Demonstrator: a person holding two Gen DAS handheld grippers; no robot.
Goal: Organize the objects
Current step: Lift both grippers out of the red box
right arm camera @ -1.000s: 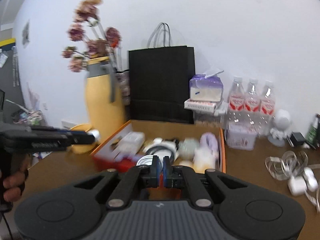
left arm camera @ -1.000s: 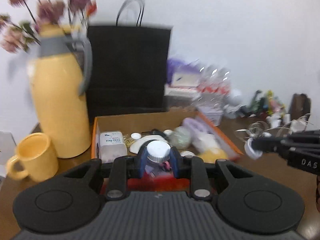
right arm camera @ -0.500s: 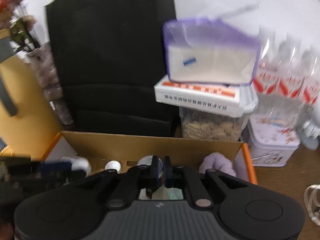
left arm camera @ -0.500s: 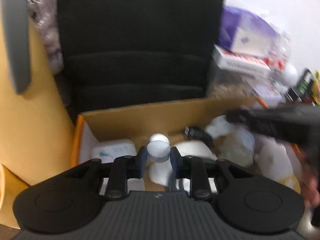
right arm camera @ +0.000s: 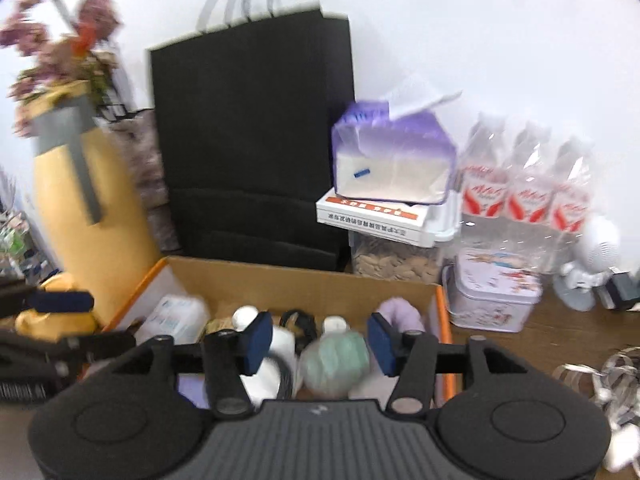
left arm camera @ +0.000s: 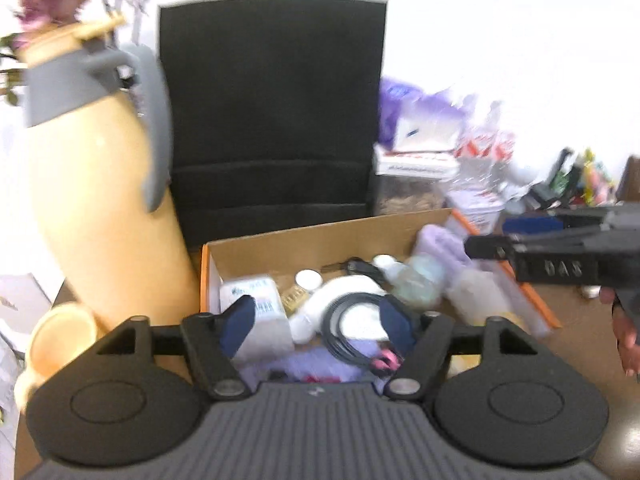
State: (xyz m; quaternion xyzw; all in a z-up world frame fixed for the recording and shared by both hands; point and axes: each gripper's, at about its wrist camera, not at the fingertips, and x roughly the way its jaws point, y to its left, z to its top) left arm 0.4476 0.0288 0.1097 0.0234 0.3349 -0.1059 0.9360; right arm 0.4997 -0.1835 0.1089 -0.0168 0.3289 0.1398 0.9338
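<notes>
An open cardboard box with orange edges (left arm camera: pixel 320 240) (right arm camera: pixel 304 284) sits on the brown table, full of small items: a white packet (left arm camera: pixel 256 304), a small white-capped bottle (left arm camera: pixel 308 279), a coiled black cable (left arm camera: pixel 352 320), a pale green ball (right arm camera: pixel 334 362) and a purple soft item (right arm camera: pixel 400 312). My left gripper (left arm camera: pixel 318 326) is open and empty over the box's near side. My right gripper (right arm camera: pixel 318 340) is open and empty over the box, with the green ball between its pads. The right gripper also shows at the right of the left wrist view (left arm camera: pixel 560 252).
A yellow jug with a grey handle (left arm camera: pixel 96 200) and a yellow mug (left arm camera: pixel 60 340) stand left of the box. A black paper bag (left arm camera: pixel 272 120) stands behind it. A tissue pack (right arm camera: pixel 394 160), water bottles (right arm camera: pixel 524 188), a tin (right arm camera: pixel 492 300) and clear tape rolls (right arm camera: pixel 612 376) lie at the right.
My left gripper has let go of the white-capped bottle and opened. My right gripper has opened too. Both have drawn back from the box's far side.
</notes>
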